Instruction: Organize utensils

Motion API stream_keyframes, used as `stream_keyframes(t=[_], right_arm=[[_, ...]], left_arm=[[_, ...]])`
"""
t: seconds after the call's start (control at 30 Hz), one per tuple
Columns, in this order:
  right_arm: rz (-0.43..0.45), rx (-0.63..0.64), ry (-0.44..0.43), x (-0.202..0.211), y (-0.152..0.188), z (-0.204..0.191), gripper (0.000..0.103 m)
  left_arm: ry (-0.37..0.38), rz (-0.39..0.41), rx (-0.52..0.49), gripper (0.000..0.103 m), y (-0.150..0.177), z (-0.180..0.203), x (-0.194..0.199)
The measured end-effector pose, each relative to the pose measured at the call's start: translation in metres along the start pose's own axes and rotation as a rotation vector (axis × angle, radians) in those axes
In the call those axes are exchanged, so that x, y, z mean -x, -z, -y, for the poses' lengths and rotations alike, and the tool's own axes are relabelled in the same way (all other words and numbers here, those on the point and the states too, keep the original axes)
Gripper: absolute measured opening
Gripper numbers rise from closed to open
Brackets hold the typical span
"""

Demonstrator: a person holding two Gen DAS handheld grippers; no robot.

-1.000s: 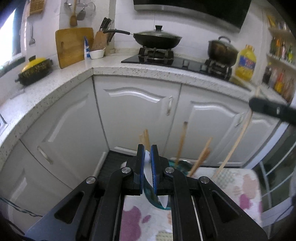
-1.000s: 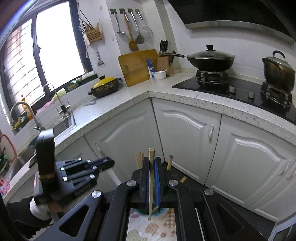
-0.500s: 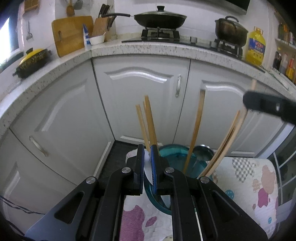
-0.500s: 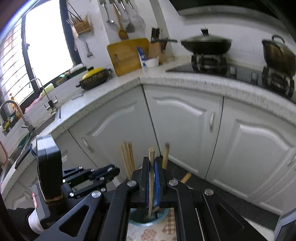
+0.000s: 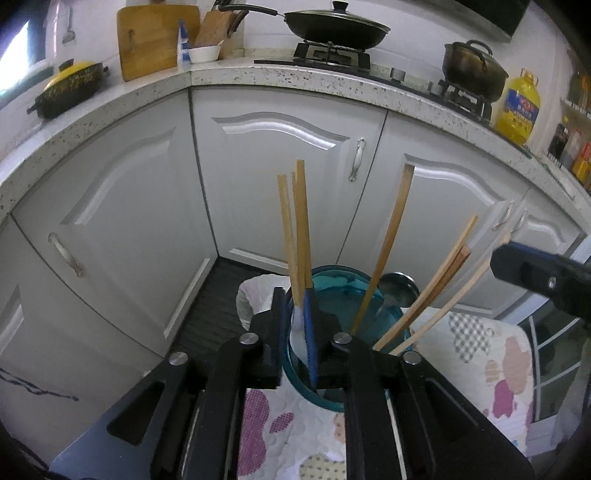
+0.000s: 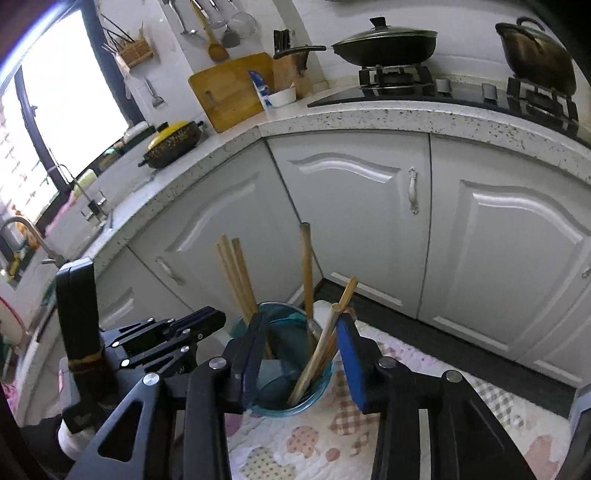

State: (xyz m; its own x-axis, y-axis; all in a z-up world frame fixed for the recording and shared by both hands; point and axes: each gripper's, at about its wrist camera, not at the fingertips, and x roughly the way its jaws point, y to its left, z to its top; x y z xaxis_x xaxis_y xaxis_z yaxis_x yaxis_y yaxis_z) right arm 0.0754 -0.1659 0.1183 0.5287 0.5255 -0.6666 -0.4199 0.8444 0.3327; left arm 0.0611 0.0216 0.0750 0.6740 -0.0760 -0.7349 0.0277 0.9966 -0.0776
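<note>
A teal glass jar (image 5: 340,273) (image 6: 317,391) stands on a patterned quilted cloth (image 5: 480,339) (image 6: 332,435) and holds several wooden chopsticks (image 5: 299,221) (image 6: 236,273). My left gripper (image 5: 295,295) sits at the jar's near rim. Its jaws are opening, and a white utensil (image 5: 298,332) stands loose between them inside the jar. My right gripper (image 6: 302,319) hangs over the jar with its jaws opening wide. One light chopstick (image 6: 325,343) leans in the jar close to the right pad, free of it. Each wrist view also shows the other gripper (image 5: 517,266) (image 6: 207,321).
White cabinet doors (image 5: 280,177) and a speckled counter (image 6: 369,118) curve behind the jar. A wok (image 5: 332,22), a pot (image 5: 472,70) and a yellow oil bottle (image 5: 517,107) stand on the counter. A round metal piece (image 5: 397,284) sits behind the jar. Dark floor (image 6: 424,325) lies beyond the cloth.
Both grippers have come down onto the jar. Their jaws, shut before, now stand apart. The chopstick the right gripper held now leans in the jar; the white utensil is loose between the left jaws.
</note>
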Motion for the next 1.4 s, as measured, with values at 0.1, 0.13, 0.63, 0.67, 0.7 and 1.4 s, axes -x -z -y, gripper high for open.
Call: stream_keyframes(t=[0.1,0.13,0.63,0.67,0.7,1.4], right_arm=[[-0.001,0.012,0.011,0.009,0.008,-0.003,0.038],[-0.003,0.012,0.008,0.012,0.009,-0.003,0.038],[0.014,-0.005,0.058,0.04,0.052,-0.017,0.039],[0.016,0.003,0.066,0.041,0.055,-0.02,0.039],[0.018,0.009,0.074,0.041,0.057,-0.023,0.04],[0.102,0.048,0.157,0.056,0.075,-0.061,0.043]], left_arm=[[0.015,0.001,0.006,0.024,0.003,-0.002,0.011],[0.015,0.001,0.006,0.025,0.004,-0.002,0.014],[0.005,0.017,0.022,0.026,0.033,0.003,0.053],[0.005,0.02,0.025,0.026,0.034,0.003,0.054],[0.001,0.024,0.025,0.026,0.035,0.004,0.056],[-0.063,0.124,0.023,0.026,0.047,0.005,0.107]])
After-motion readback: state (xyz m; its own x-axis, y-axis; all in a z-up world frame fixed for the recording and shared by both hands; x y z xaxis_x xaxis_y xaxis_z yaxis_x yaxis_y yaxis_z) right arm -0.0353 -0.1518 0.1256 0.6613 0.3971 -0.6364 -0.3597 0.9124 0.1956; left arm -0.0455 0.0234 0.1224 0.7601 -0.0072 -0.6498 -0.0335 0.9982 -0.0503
